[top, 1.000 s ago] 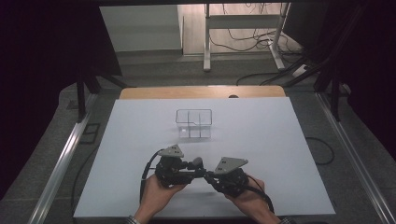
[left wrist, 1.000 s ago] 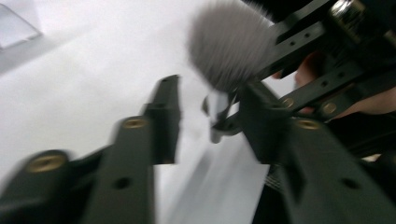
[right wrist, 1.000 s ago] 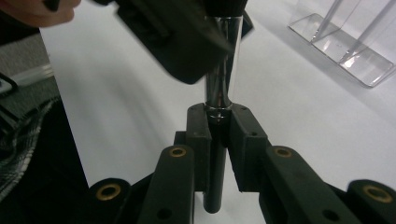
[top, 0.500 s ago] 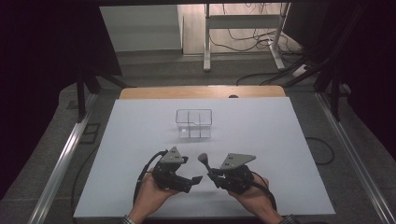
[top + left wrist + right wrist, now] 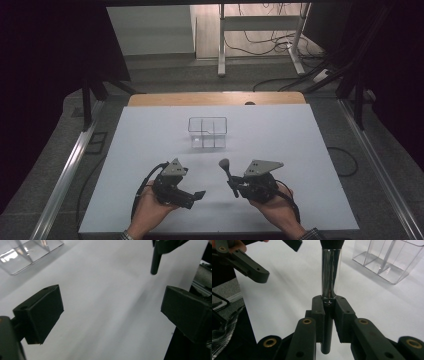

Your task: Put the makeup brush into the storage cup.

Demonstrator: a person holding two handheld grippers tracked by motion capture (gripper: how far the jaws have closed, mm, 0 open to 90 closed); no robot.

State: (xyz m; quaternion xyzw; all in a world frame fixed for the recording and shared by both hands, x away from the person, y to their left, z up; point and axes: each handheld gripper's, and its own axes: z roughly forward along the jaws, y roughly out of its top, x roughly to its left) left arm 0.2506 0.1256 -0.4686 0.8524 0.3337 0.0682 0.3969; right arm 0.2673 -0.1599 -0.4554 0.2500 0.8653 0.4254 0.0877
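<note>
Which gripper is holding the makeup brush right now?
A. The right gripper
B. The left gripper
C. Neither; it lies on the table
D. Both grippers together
A. The right gripper is clamped on the makeup brush just below its silver ferrule, while the left gripper has its jaws spread with nothing between them.

white table [image 5: 150, 135], cables on floor [image 5: 260, 42]

Lab: white test table [image 5: 150, 145] (cables [image 5: 260, 47] behind).
</note>
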